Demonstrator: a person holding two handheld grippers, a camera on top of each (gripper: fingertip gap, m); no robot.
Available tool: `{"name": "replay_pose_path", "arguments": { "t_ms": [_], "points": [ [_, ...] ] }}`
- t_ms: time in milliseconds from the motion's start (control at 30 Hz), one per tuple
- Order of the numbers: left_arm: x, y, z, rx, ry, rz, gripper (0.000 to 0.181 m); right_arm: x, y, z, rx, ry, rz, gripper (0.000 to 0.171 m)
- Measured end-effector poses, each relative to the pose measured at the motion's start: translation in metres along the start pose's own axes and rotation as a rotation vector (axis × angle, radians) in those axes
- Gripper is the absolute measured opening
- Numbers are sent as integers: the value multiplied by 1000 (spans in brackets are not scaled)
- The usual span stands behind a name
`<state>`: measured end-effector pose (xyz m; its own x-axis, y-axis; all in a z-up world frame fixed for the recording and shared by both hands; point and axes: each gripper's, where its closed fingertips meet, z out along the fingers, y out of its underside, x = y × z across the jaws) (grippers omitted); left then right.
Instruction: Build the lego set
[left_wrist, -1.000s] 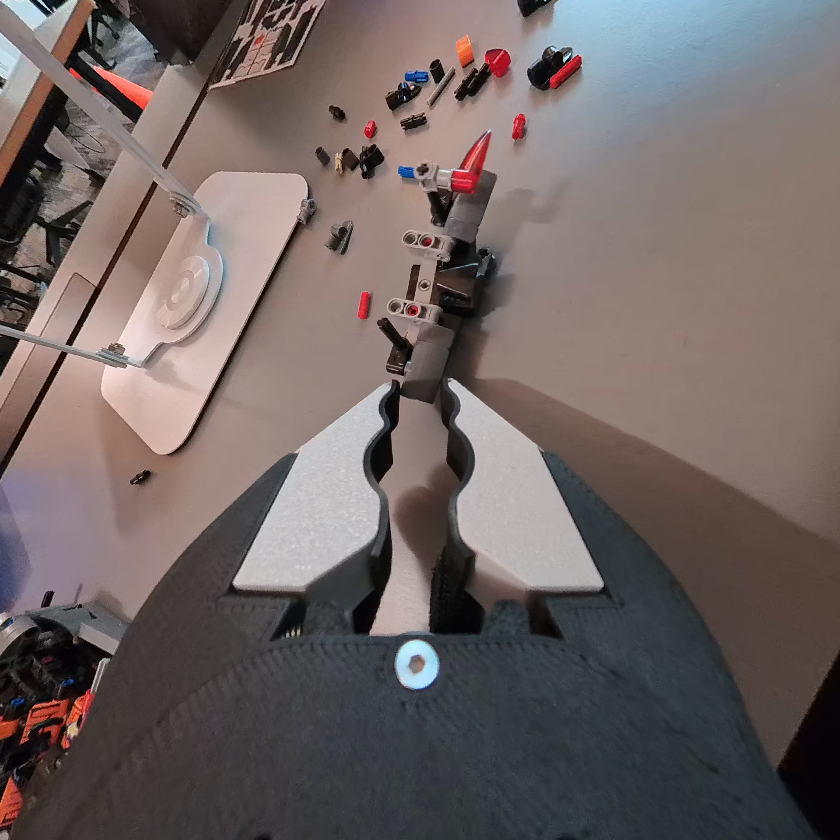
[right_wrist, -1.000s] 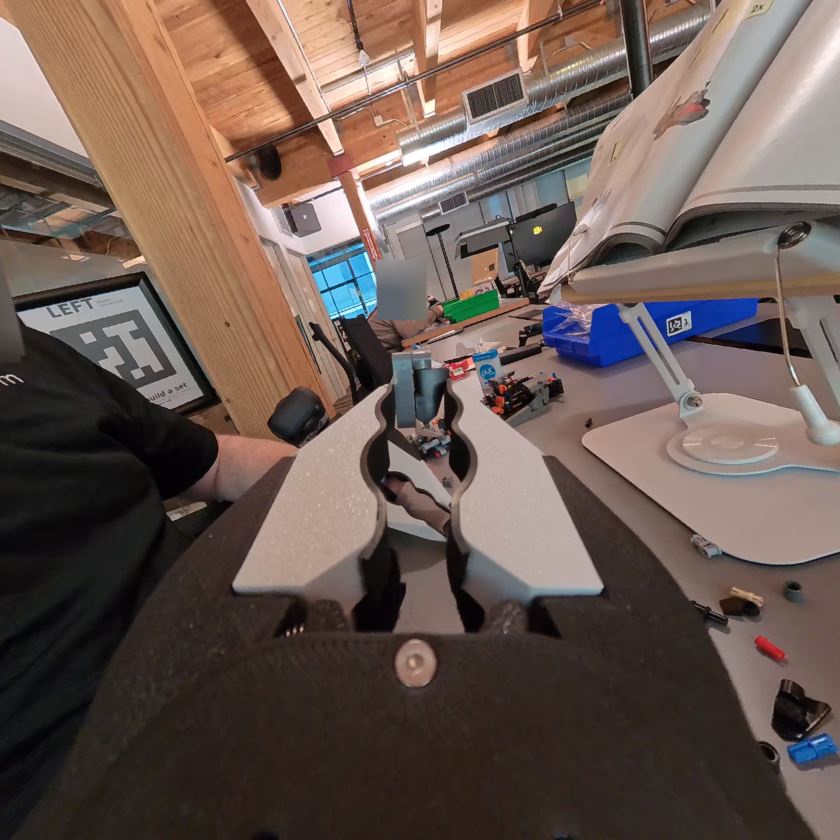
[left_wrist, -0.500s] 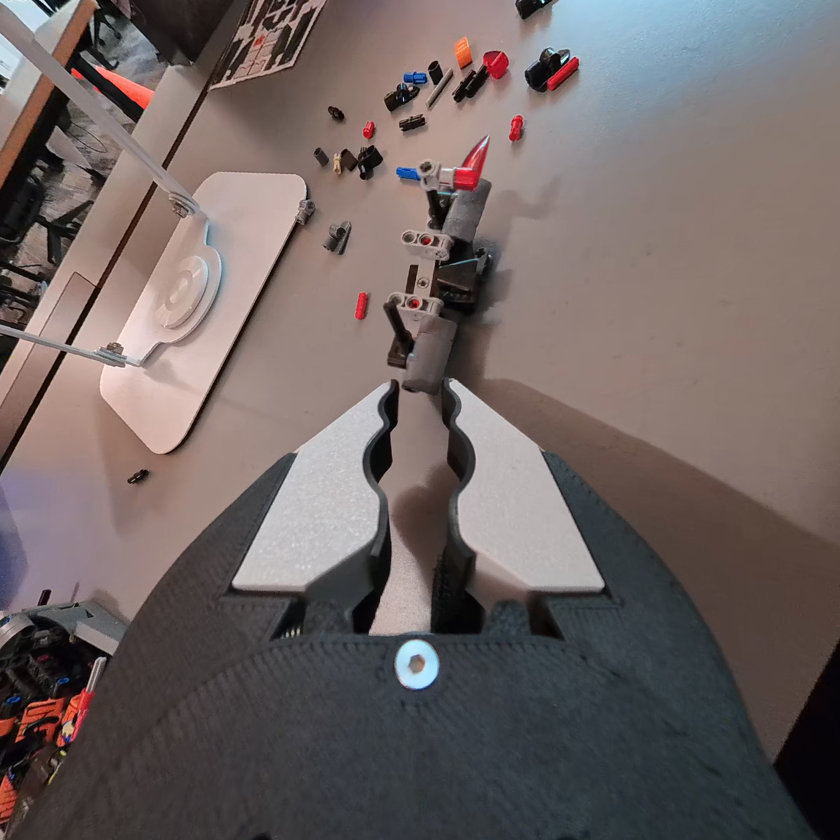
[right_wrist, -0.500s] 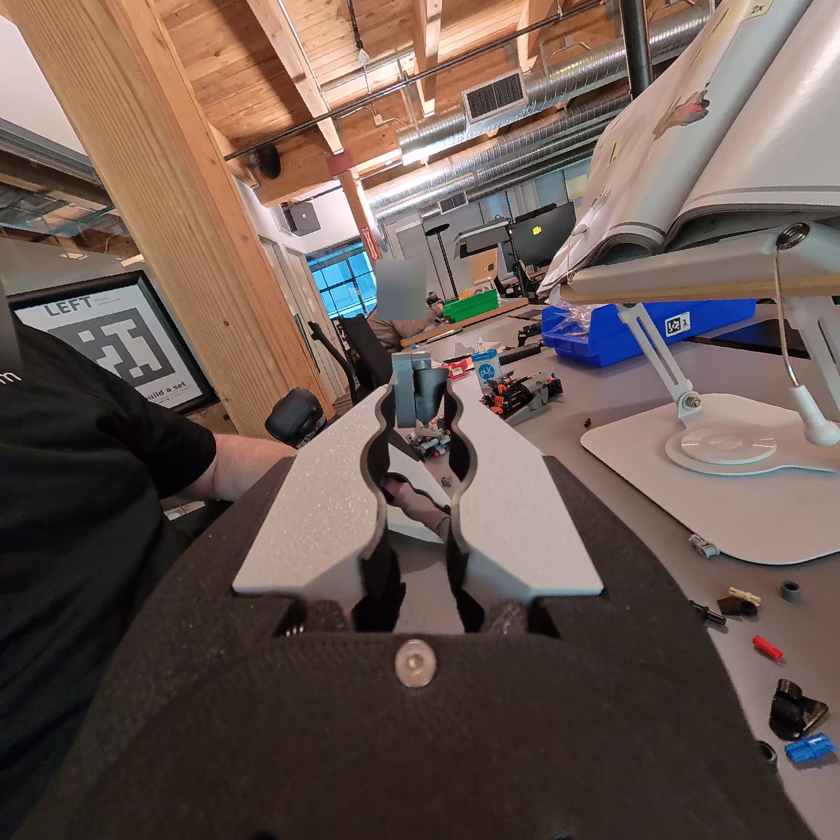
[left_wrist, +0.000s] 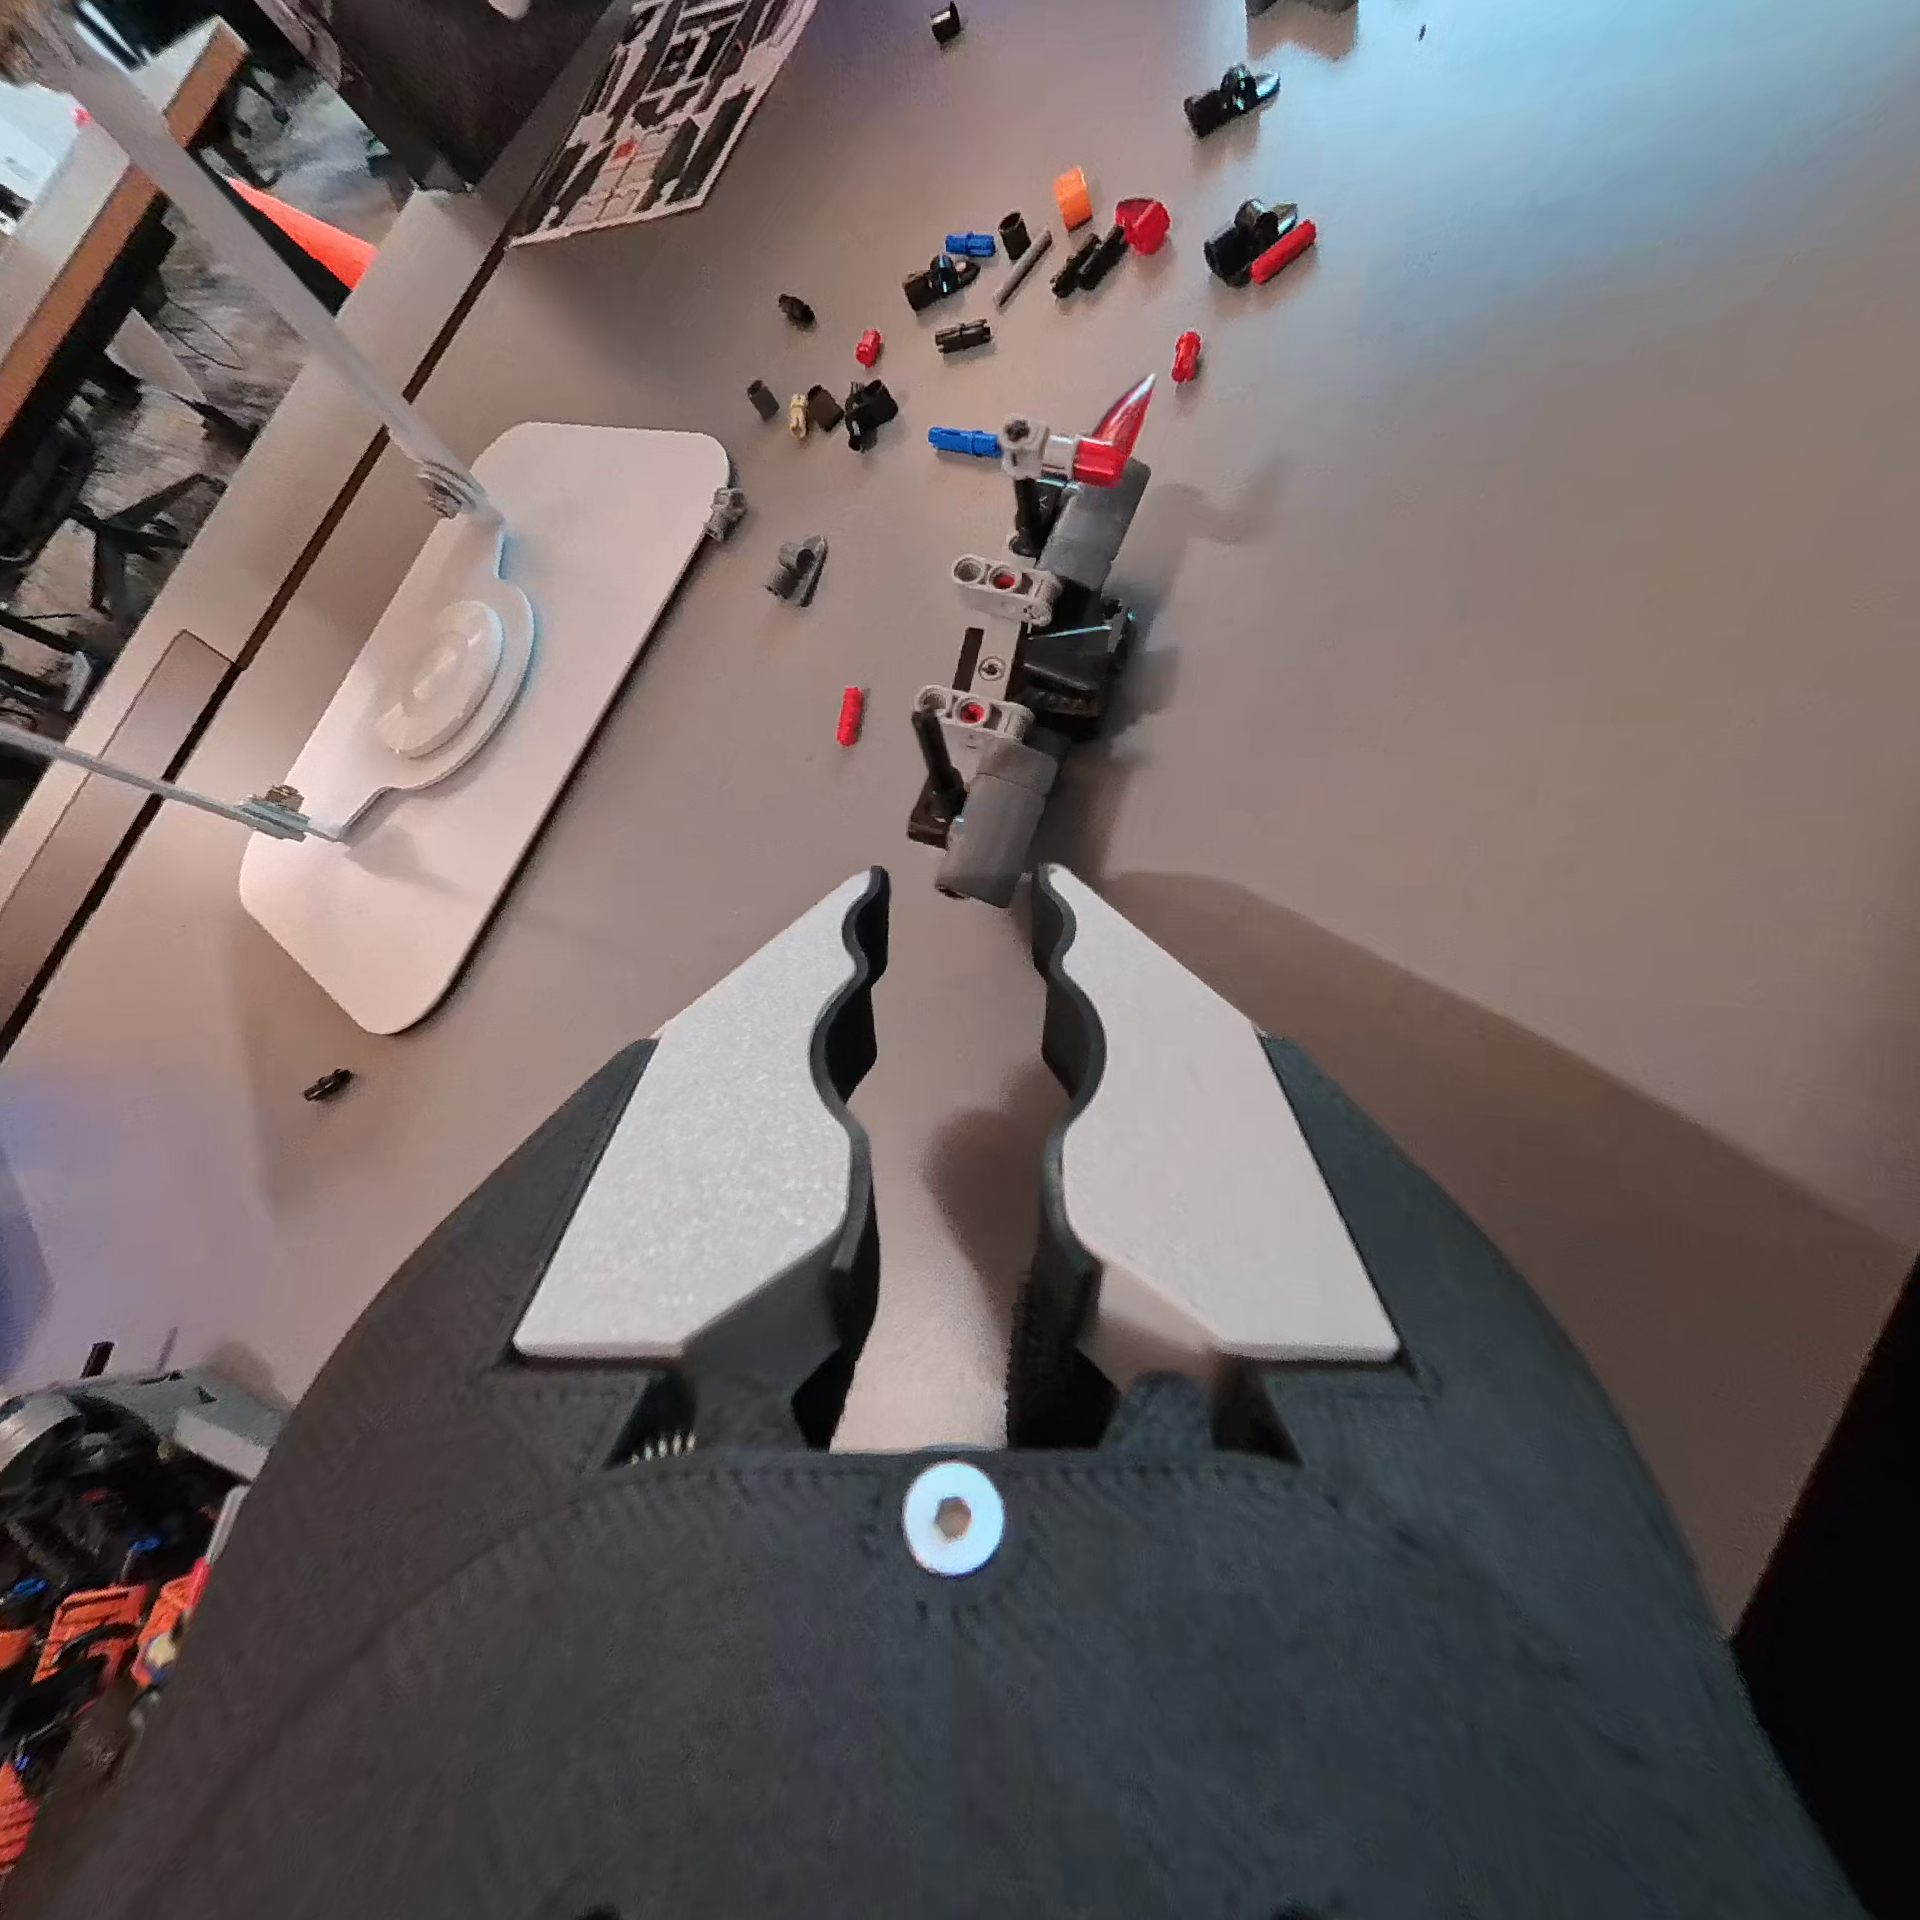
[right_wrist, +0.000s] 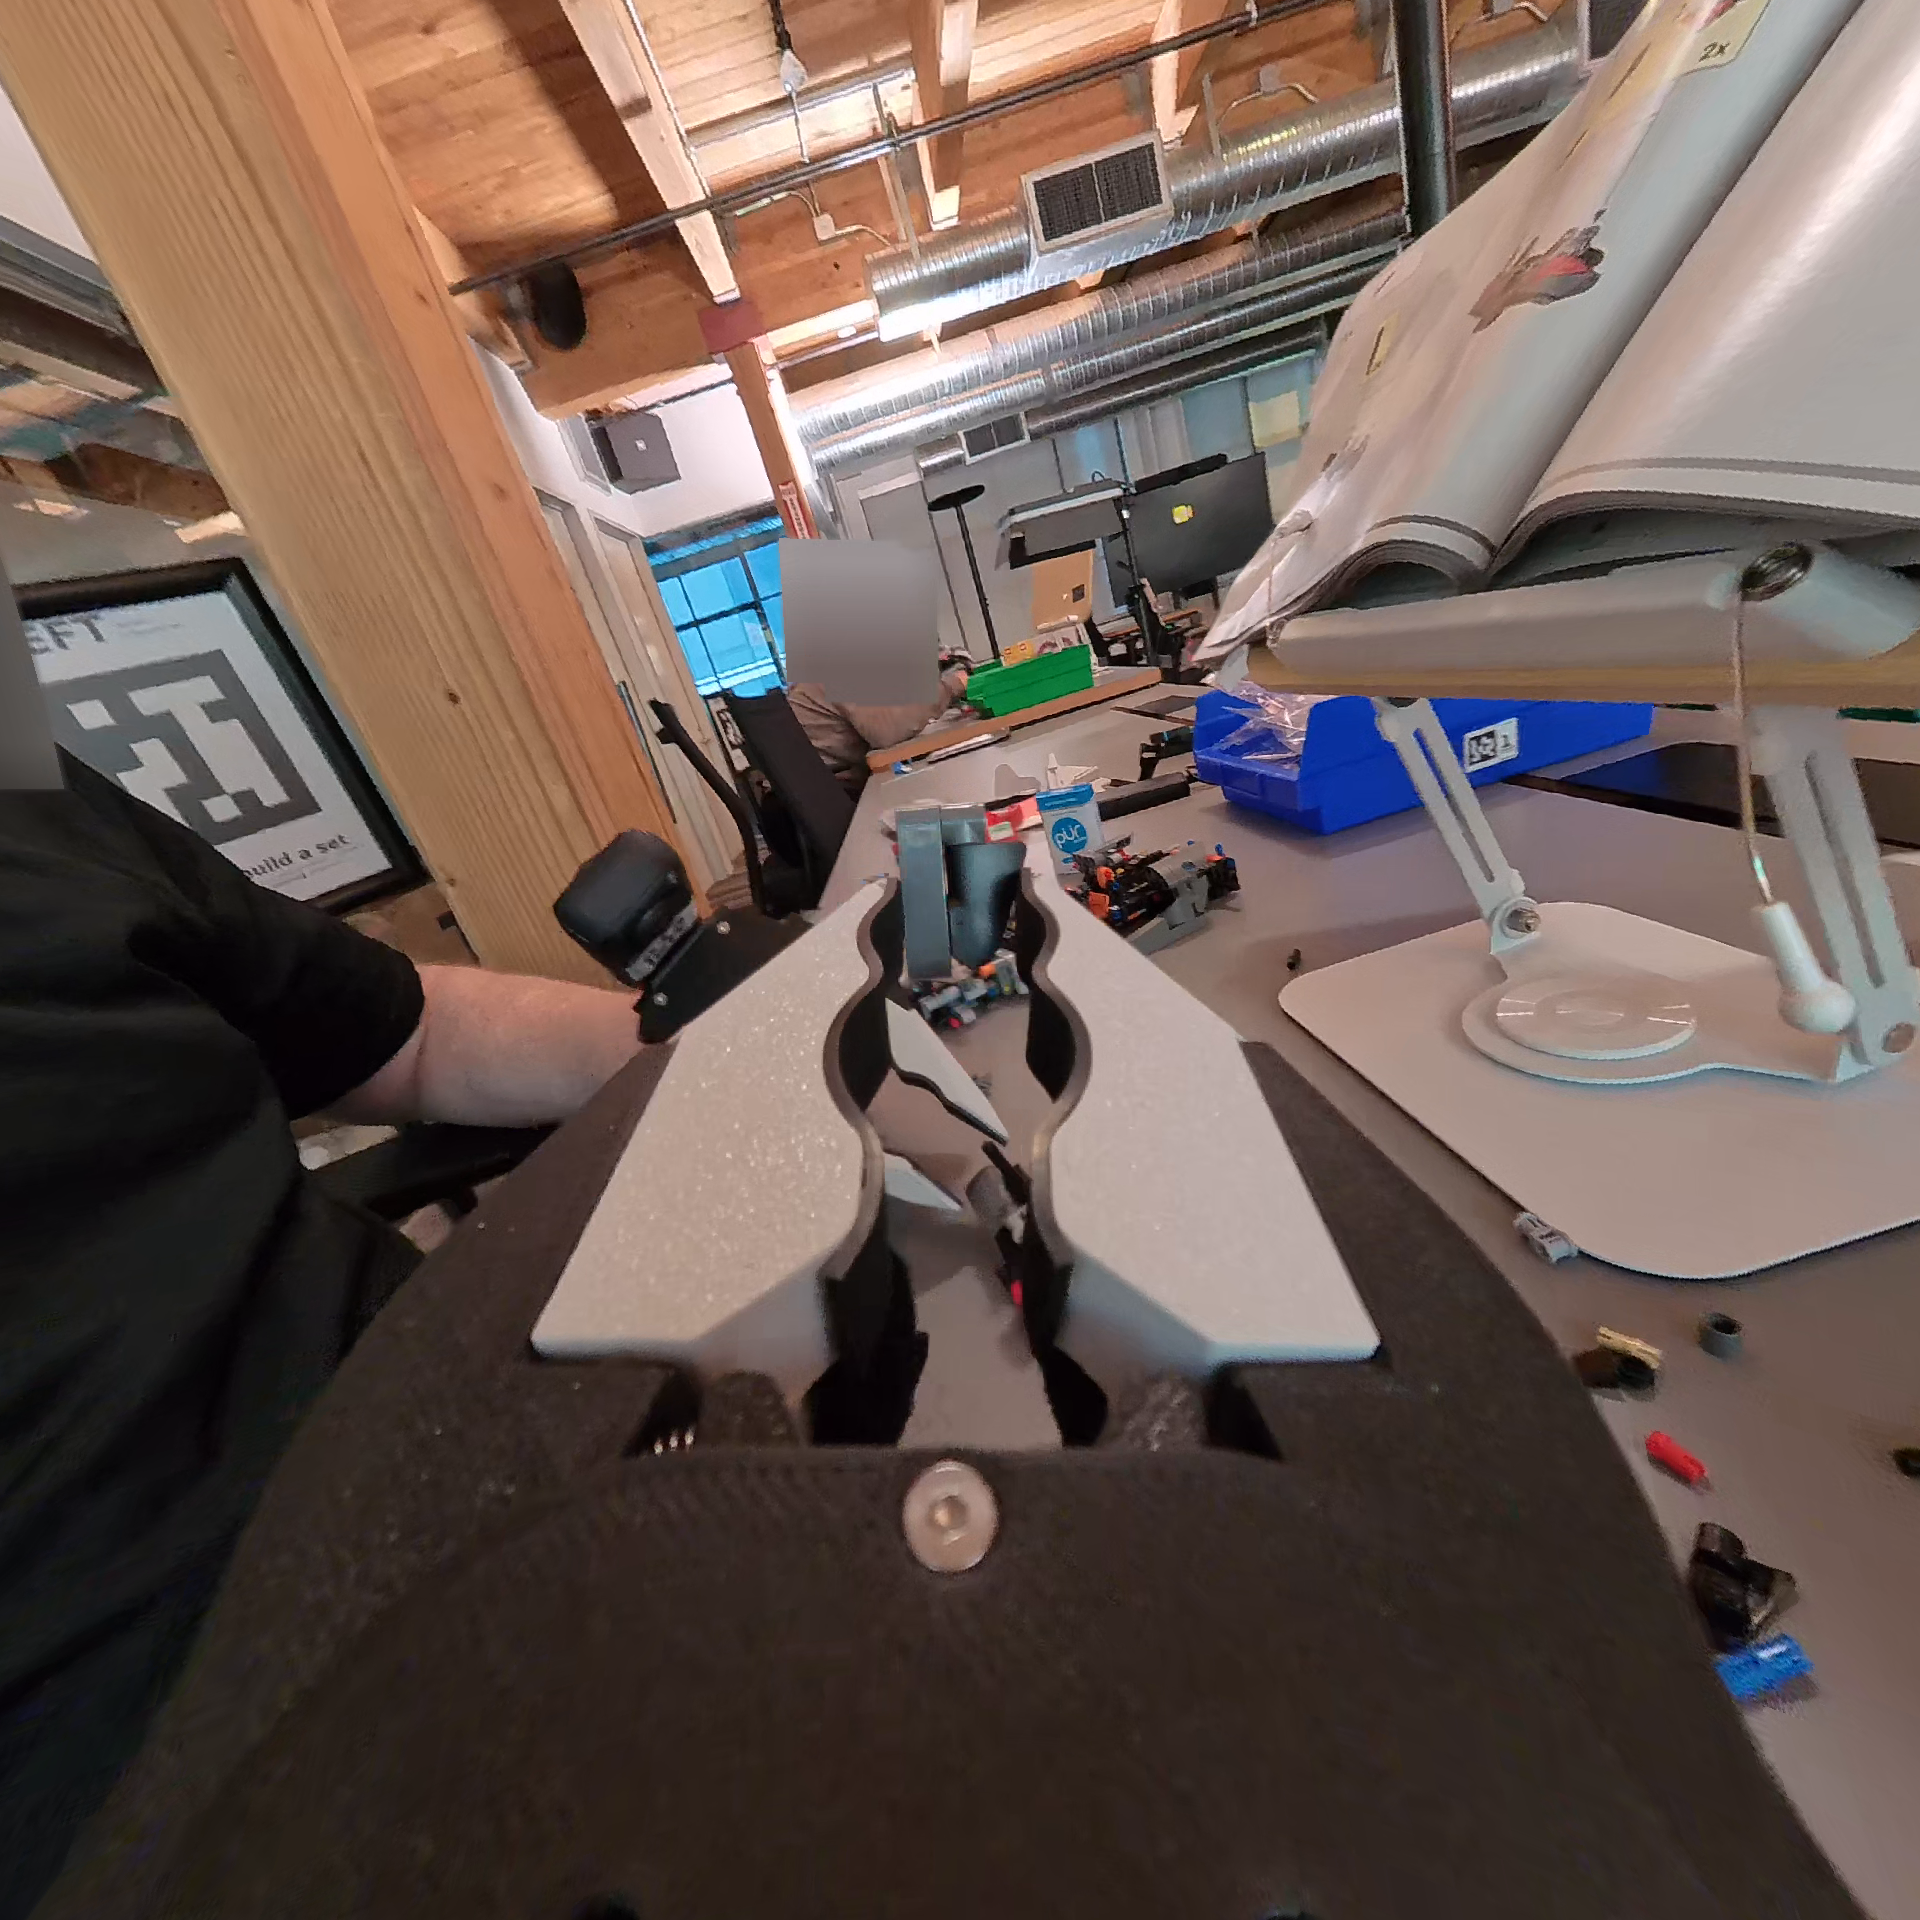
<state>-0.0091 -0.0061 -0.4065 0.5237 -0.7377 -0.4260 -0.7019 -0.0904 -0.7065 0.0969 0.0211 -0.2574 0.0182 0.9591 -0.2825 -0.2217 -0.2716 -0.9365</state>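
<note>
A long partly built lego assembly (left_wrist: 1039, 644), grey and black with a red pointed tip at its far end, lies on the grey table (left_wrist: 1507, 623). My left gripper (left_wrist: 964, 888) is open, and its fingertips sit on either side of the assembly's near grey end without closing on it. My right gripper (right_wrist: 951, 894) is shut on a small grey-and-black lego part (right_wrist: 951, 899) and holds it up above the table. Through the gap between the right fingers I see one left-gripper finger (right_wrist: 940, 1070) and a bit of the assembly (right_wrist: 992, 1195) below.
Loose red, blue, black and orange pieces (left_wrist: 1039, 260) lie beyond the assembly. A white book stand base (left_wrist: 468, 707) is to the left, holding an open instruction book (right_wrist: 1610, 364). A sticker sheet (left_wrist: 665, 114), a blue bin (right_wrist: 1382, 758) and another lego model (right_wrist: 1164, 883) are on the table. About 20 cm separates my left fingertips from my right.
My left gripper's jaws have opened a little wider and drawn slightly back from the assembly's grey end, and the assembly has shifted slightly. My right gripper keeps its hold on the part.
</note>
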Motion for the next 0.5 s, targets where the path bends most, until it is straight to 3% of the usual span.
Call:
{"name": "replay_pose_path", "arguments": {
  "t_ms": [300,500],
  "points": [
    [-11,-15,-12,47,-50,-2,26,-5,3,9,-86,130,-224,18],
    [-14,-30,-19,84,-67,11,25,-10,1,11,-61,95,-176,18]
  ]
}}
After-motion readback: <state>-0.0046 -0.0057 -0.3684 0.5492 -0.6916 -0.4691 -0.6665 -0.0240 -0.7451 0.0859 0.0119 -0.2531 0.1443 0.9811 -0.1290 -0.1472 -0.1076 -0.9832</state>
